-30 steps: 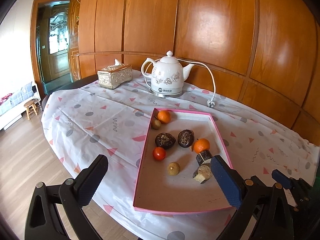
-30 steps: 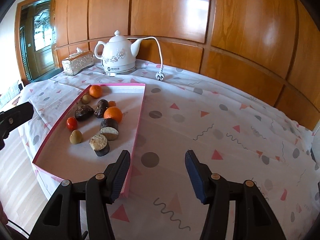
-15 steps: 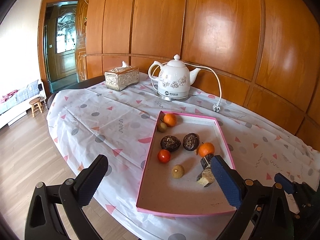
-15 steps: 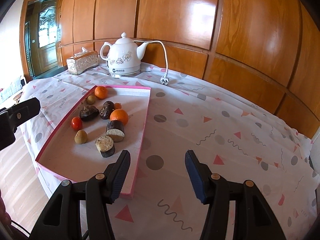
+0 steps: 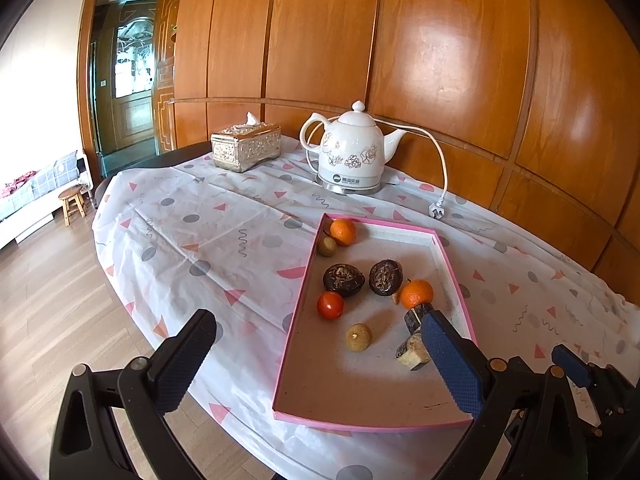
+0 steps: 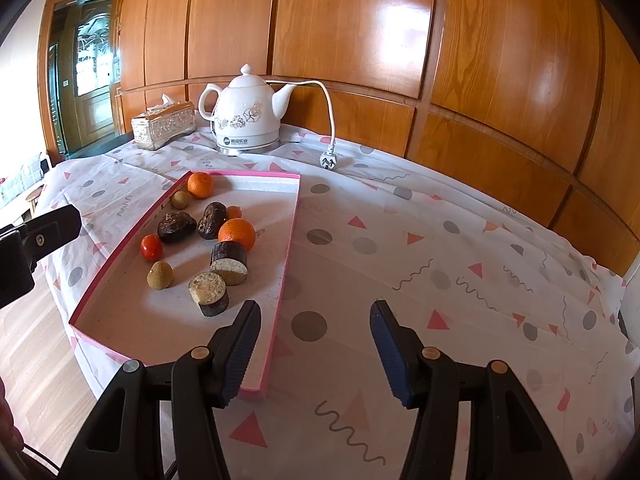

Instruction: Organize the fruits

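Tongs (image 5: 320,356) unchanged, parted and empty above tray (image 5: 372,420)

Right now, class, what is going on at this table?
A person holds a left hand-held gripper and a right hand-held gripper over a table with a patterned cloth. Both are open and hold nothing. Fruits, among them two oranges, a tomato and cut dark pieces, lie loose in a pink tray, none yet picked up.
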A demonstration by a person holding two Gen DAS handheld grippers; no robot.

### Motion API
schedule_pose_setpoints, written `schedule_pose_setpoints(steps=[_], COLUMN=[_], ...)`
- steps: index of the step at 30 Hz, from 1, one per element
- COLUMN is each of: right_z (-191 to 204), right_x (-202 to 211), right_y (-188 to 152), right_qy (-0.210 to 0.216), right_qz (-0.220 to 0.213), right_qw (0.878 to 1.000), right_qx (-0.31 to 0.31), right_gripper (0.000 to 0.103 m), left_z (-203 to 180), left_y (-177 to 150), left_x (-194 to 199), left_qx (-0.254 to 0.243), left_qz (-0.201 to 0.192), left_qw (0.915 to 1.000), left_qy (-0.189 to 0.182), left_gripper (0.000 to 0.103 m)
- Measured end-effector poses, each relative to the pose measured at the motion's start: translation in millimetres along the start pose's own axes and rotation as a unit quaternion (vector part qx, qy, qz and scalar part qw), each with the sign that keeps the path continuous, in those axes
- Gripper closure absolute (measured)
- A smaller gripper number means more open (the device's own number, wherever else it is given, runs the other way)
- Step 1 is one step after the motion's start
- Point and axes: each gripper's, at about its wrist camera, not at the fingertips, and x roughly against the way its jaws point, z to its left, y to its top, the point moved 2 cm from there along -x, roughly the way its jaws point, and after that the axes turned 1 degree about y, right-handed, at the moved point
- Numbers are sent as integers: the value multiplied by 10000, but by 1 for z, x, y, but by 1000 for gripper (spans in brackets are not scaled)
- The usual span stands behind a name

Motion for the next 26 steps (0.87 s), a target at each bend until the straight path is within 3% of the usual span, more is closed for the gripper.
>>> schedule_pose_setpoints(steps=[26], right_z=[-4], right_x=[0], right_y=[0], right_qy=[15], right_qz=[-11], right_qw=[10000], right_qx=[-40], right_gripper=[45], left_z=[-1], left_y=[-1], left_x=[0], left_qx=[9], left_qz=[65], left_qw=[10000], left_qy=[-54], left_gripper=[0])
